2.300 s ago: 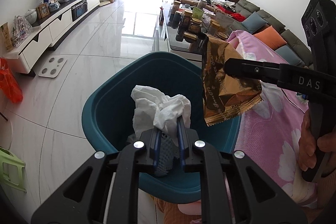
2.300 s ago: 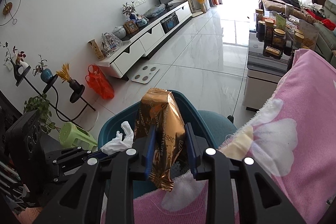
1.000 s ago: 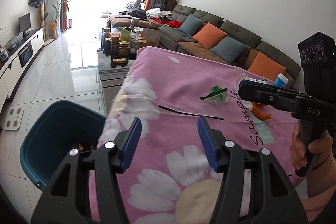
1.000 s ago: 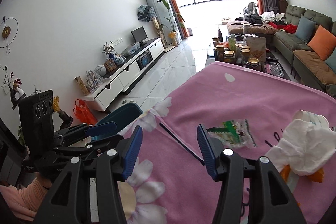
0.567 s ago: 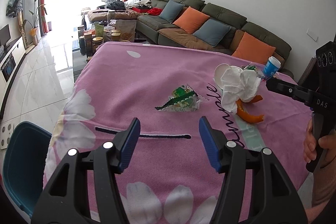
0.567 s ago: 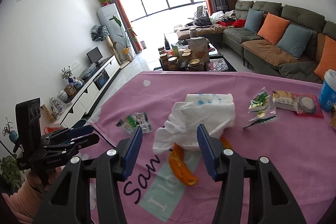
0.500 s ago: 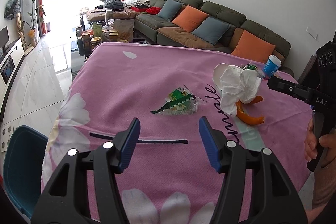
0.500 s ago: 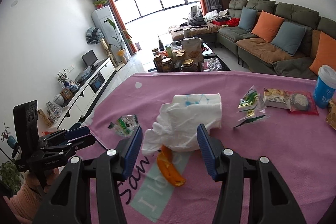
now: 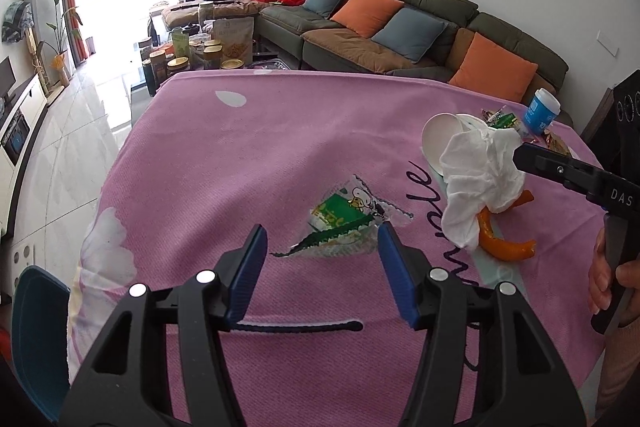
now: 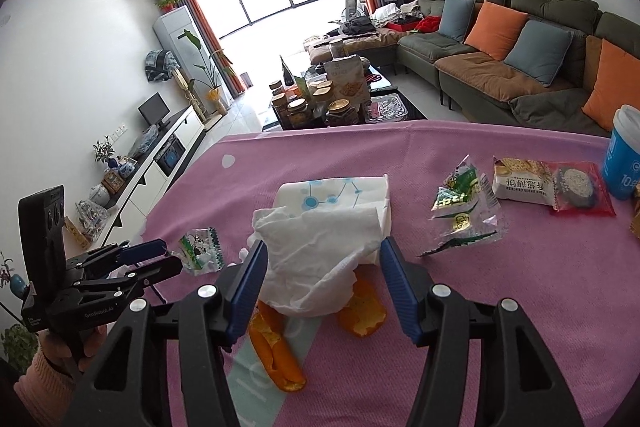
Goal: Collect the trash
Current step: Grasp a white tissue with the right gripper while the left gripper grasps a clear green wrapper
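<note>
Two black grippers with blue pads work over the pink flowered tablecloth [image 9: 248, 155]. The left gripper [image 9: 320, 247] hangs with its jaws spread; they have just been closing a little, and they reach toward one clear green-printed snack wrapper [image 9: 344, 223] lying flat on the cloth, without pressing it. The right gripper [image 10: 322, 267] also stands apart, its jaws having just been opening; one crumpled white tissue [image 10: 320, 259] sits between the pads, and whether the left pad touches it I cannot tell.

Under that tissue lie orange peel pieces [image 10: 276, 351], two visible in the right wrist view, partly covered so their full shape is hidden. Behind the tissue lies one white paper cup with blue dots [image 10: 336, 193] on its side. Further right are one torn green wrapper [image 10: 460, 203], one cracker packet [image 10: 520, 183] and one red-edged biscuit packet [image 10: 580, 191]. One blue and white cup [image 10: 624, 155] is cut off at the frame edge.

One dark teal bin [image 9: 38, 339] shows only partly at the table's left side. Beyond, a low table holds several jars [image 10: 320, 103], too crowded to count.
</note>
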`<state>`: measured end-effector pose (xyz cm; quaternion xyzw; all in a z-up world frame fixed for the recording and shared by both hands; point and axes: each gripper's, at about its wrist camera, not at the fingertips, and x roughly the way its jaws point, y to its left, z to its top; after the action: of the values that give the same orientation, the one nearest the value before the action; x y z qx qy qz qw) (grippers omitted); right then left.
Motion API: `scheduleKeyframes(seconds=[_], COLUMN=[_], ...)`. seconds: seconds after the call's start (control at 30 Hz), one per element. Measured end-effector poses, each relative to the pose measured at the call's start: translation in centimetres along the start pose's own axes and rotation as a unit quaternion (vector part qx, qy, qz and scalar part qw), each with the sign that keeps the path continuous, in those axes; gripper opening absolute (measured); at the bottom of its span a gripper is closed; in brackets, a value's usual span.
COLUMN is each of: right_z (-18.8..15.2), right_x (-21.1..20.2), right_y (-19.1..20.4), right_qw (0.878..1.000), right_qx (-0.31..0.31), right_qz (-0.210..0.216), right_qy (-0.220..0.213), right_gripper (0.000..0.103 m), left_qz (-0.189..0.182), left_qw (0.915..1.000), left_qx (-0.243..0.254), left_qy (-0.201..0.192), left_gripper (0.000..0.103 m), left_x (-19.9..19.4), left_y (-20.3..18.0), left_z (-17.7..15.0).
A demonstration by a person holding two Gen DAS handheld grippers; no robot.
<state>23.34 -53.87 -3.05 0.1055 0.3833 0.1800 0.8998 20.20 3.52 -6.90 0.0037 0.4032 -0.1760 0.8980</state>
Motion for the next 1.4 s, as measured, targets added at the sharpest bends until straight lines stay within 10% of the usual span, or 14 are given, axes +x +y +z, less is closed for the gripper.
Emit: scheduleKeyframes(seconds=[0.43, 0.8, 1.4], right_z=[-0.9, -0.8, -0.1], right_x=[-0.1, -2.7, -6.2], right_y=[0.9, 2.6, 6.5], right_qw=[1.000, 0.997, 0.989], right_qx=[-0.007, -0.026, -0.050], right_qz=[0.023, 0.061, 0.123], right_qy=[0.010, -0.027, -0.067], right_gripper=[0.008, 0.004, 0.002], left_qz=[-0.020, -0.031, -0.021], left_qw=[0.9997, 0.9992, 0.9977], left_qx=[0.017, 0.001, -0.029], left_qy=[-0.001, -0.027, -0.057], left_gripper=[0.030, 0.010, 0.009], left_x=[-0.1, -3.7, -9.8], left_y=[-0.6, 0.0, 2.2], left_z=[-0.5, -1.9, -5.5])
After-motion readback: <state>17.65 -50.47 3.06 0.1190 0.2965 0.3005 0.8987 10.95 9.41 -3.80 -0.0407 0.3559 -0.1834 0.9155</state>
